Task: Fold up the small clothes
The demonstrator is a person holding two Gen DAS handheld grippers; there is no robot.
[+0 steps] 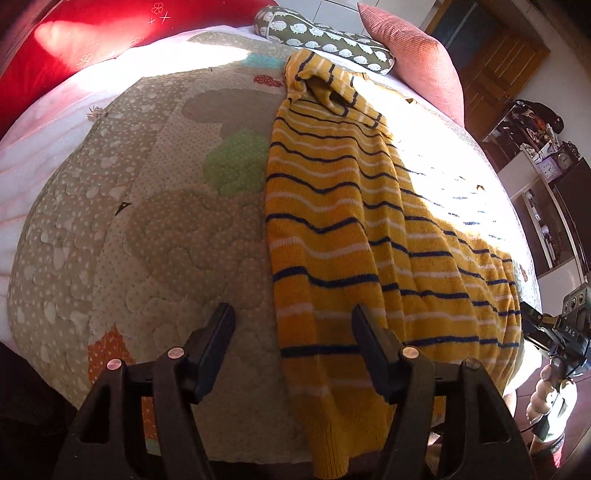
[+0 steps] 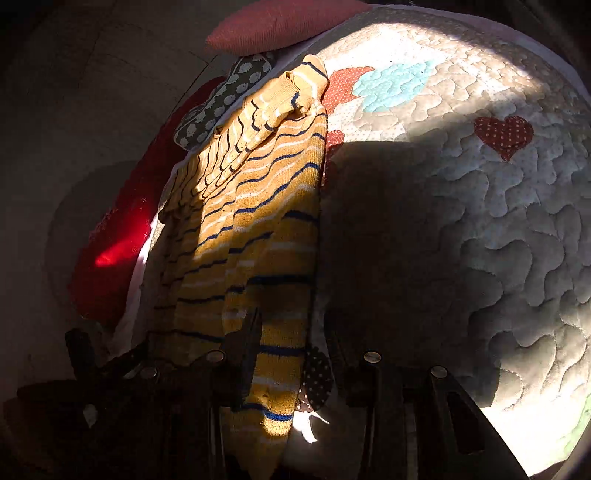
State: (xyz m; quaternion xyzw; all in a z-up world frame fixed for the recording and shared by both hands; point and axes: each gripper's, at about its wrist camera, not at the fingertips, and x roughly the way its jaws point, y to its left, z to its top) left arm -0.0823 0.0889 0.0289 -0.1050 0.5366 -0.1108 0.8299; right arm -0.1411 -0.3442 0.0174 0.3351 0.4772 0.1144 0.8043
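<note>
A yellow knit sweater with navy and white stripes (image 1: 351, 221) lies lengthwise on a quilted bedspread (image 1: 147, 221), folded narrow, with a sleeve bunched at its far end. My left gripper (image 1: 293, 321) is open just above the sweater's near left edge, which runs between the two fingers. In the right wrist view the sweater (image 2: 258, 206) lies partly in shadow. My right gripper (image 2: 291, 339) is open with the sweater's near end between its fingers. The right gripper also shows at the right edge of the left wrist view (image 1: 546, 328).
A red pillow (image 1: 92, 33), a hedgehog-print cushion (image 1: 325, 37) and a pink cushion (image 1: 413, 55) lie at the bed's far end. Shelves with clocks (image 1: 546, 162) stand to the right. The quilt (image 2: 480, 221) extends right of the sweater, with a red heart patch (image 2: 504, 134).
</note>
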